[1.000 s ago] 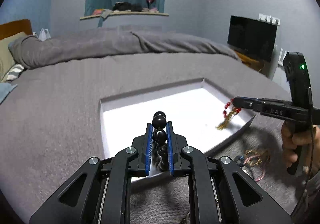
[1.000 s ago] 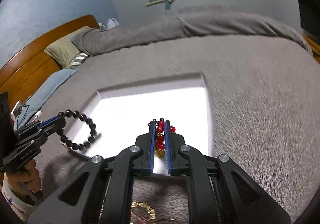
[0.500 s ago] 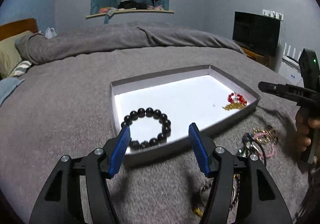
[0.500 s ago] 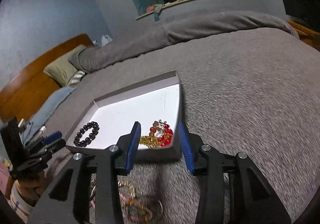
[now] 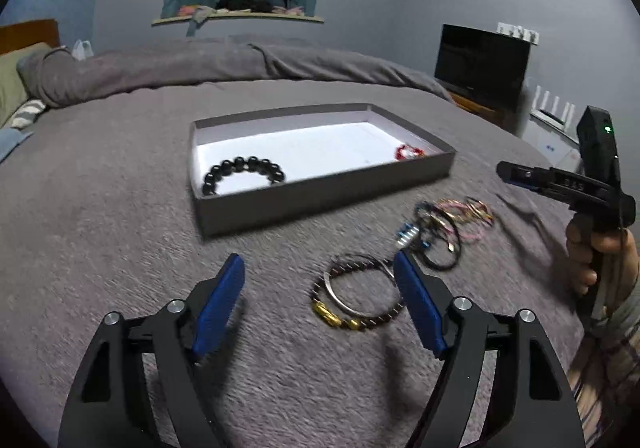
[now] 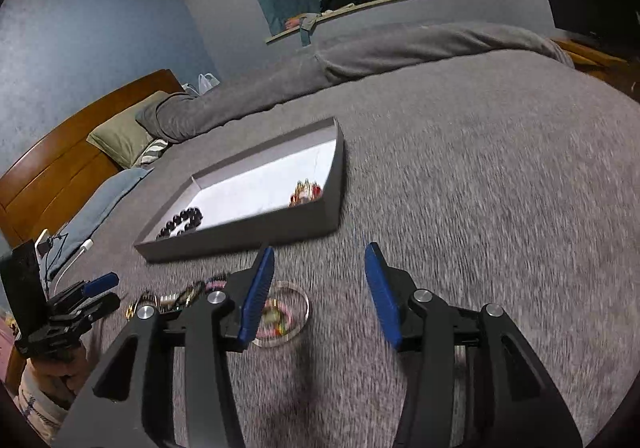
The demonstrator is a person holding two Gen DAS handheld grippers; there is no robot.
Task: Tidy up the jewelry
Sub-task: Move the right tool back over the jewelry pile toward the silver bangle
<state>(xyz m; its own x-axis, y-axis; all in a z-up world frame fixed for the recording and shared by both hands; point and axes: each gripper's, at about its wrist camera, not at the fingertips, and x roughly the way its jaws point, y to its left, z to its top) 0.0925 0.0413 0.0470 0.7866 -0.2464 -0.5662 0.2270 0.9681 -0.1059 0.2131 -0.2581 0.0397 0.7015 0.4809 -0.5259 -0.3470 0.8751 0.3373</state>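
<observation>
1. Left gripper (image 5: 319, 288): your fingers stand spread wide with blue pads (image 5: 219, 304); the jaws have just been opening. Nothing is pinched; only grey bedspread (image 5: 100, 240) lies between the tips, and a beaded bracelet (image 5: 356, 298) with gold clasps sits just inside the right-hand finger, partly behind it, with a thin silver bangle (image 5: 352, 288) overlapping it.

2. Right gripper (image 6: 320, 280): your fingers are parted, less widely; these jaws too have just been opening. Nothing is between them but bedspread. A clear round dish (image 6: 286, 314) holding pinkish pieces, blurred, lies just beside and partly behind the left-hand finger.

3. Box (image 5: 320, 196): shallow, grey-walled, white-floored, open-topped, on the bedspread ahead of both sets of fingertips and well clear of them.

4. Black bead bracelet (image 5: 242, 172): lying flat inside the box, at its left end, ahead of your left fingers.

5. Red and gold piece (image 5: 408, 151): inside the box at its right end, close to the near wall; ahead of your right fingers in the right wrist view.

6. Loose heap of bracelets and cords (image 5: 452, 224): on the bedspread outside the box, beyond and to the right of your left fingertips; black, pink and gold strands tangled, details blurred.

7. Right hand (image 5: 600, 252): wrapped round the handle of its gripper at the far right of the left wrist view.
</observation>
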